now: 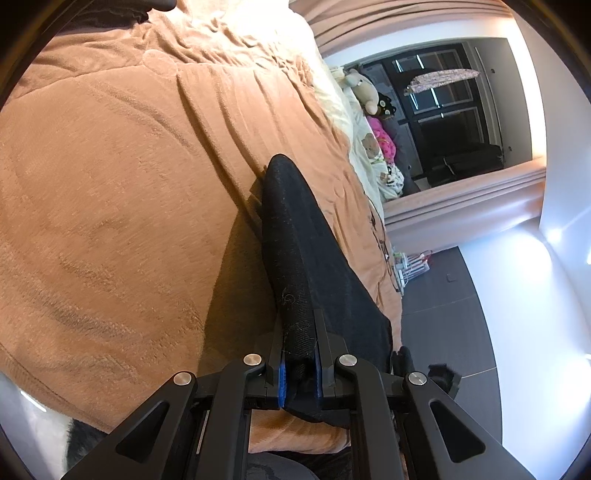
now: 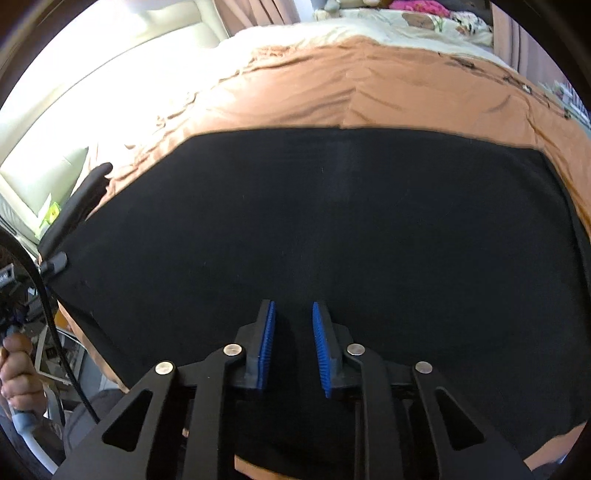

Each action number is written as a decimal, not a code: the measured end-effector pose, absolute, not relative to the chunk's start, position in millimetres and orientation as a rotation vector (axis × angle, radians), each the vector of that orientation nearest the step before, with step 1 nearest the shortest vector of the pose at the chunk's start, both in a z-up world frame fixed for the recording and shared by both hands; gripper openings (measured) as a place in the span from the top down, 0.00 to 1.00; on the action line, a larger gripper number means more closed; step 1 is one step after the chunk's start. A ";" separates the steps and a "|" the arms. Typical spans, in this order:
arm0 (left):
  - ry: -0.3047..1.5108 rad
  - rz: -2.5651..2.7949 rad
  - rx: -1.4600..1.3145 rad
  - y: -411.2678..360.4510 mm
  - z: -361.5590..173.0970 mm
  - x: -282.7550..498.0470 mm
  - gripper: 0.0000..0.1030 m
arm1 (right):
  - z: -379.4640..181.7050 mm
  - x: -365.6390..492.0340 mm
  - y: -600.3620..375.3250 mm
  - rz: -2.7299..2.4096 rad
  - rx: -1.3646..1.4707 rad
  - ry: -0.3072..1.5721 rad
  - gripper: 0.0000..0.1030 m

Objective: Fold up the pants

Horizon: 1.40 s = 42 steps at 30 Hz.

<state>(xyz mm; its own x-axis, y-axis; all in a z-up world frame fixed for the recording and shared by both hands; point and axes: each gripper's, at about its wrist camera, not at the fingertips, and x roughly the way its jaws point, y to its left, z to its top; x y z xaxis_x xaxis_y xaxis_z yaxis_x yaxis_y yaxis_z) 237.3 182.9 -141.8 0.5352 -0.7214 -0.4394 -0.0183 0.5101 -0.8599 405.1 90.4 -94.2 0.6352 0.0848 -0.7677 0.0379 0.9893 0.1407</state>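
We see black pants, a plain dark knit flecked with pale lint in the left wrist view. The bed's blanket is orange-tan with a faint tone-on-tone raised pattern. Beyond it lies a cream sheet printed with brown bears. The fingers of both grippers are black with ribbed blue pads. A beige teddy bear sits beside something bright pink. The floor is dark grey tile; the curtains are dusty pink.

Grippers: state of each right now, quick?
Left gripper: closed on the black pants.
Right gripper: open above the pants, holding nothing.
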 end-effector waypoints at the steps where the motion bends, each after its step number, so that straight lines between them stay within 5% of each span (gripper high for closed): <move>1: 0.922 -0.503 -0.955 182.8 -142.7 237.5 0.89 | -96.0 401.1 94.2 0.030 0.145 0.892 0.85; 14: 0.967 -0.471 -1.007 186.3 -163.2 235.7 0.88 | -80.3 403.8 111.5 0.080 0.142 0.949 0.89; 21: 0.977 -0.459 -1.074 188.8 -177.1 233.6 0.60 | -71.6 438.5 102.2 0.042 0.148 0.954 0.89; 30: 0.960 -0.421 -1.126 187.5 -183.2 235.3 0.60 | -70.9 479.1 105.6 -0.008 0.095 0.971 0.89; 36: 0.952 -0.379 -1.139 188.5 -187.0 232.3 0.74 | -80.0 500.6 102.4 -0.038 0.080 0.980 0.89; 42: 0.938 -0.359 -1.158 190.7 -189.7 228.0 0.74 | -78.5 525.4 91.3 -0.051 0.080 0.997 0.89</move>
<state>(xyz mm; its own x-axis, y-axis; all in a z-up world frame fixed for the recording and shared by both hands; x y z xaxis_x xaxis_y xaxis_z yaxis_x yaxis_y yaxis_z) 228.0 190.7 -189.7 0.5870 -0.6790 -0.4409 -0.2106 0.3977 -0.8930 525.4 91.3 -78.5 0.5418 -0.0058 -0.8405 0.0794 0.9959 0.0444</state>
